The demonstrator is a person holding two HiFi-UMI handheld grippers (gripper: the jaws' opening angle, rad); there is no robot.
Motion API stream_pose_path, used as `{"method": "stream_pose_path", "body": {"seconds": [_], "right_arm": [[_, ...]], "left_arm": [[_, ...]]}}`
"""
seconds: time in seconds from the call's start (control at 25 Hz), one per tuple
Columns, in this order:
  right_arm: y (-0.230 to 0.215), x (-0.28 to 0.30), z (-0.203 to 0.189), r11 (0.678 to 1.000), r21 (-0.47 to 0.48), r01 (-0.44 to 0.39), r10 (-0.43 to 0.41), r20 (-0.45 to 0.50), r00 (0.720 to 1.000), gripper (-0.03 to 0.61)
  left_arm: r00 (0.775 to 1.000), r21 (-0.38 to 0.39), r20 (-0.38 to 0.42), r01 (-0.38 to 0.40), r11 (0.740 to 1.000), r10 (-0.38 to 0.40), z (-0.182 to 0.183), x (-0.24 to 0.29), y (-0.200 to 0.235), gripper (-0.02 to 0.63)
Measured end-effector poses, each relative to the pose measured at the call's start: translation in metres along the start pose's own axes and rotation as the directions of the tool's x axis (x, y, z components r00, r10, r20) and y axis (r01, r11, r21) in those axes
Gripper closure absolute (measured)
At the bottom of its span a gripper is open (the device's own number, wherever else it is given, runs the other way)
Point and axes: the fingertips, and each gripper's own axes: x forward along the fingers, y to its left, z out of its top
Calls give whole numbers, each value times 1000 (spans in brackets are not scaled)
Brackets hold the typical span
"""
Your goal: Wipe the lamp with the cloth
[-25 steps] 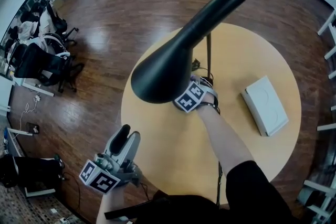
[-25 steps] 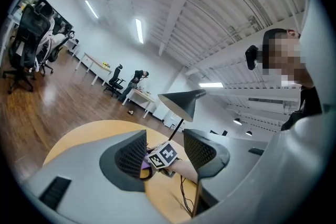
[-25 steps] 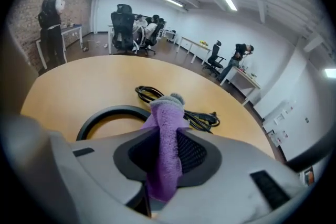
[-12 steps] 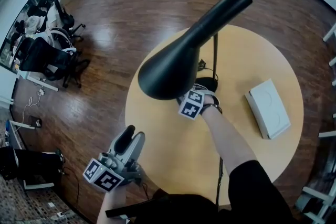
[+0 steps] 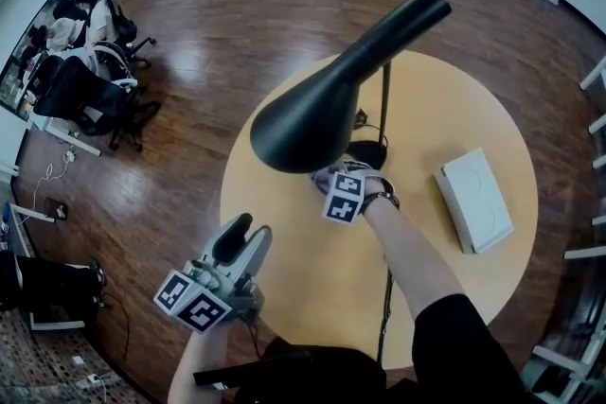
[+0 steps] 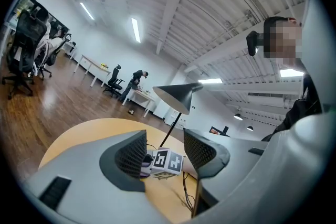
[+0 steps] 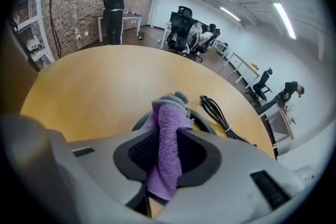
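A black lamp stands on the round wooden table [image 5: 284, 241]; its cone shade [image 5: 312, 109] hangs high over the round base [image 5: 367, 152]. My right gripper [image 5: 333, 179] points steeply down at the base's front left edge, shut on a purple cloth [image 5: 320, 171]. In the right gripper view the cloth [image 7: 168, 149] hangs folded between the pads of the gripper [image 7: 169, 157], its tip on the black base [image 7: 143, 121]. My left gripper [image 5: 244, 237] is held level off the table's near left edge. It [image 6: 165, 147] is open with nothing in it and faces the shade [image 6: 176, 96].
A white flat box [image 5: 473, 201] lies on the table's right side. A black cable [image 7: 215, 110] coils beside the lamp base, and a cord [image 5: 388, 298] runs off the near edge. Office chairs [image 5: 85, 90] and desks stand on the dark wood floor at far left.
My right gripper has rolled and slid a little along the lamp base toward me with the cloth. The left gripper has stayed where it was.
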Motion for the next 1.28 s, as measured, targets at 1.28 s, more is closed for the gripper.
{"method": "stream_pose_path", "body": {"seconds": [1.28], "right_arm": [[-85,-68,-153,636,770,53,-191,91,977,488]], "left_arm": [[981,-60,94,175,983,-169,41,73,-46,407]]}}
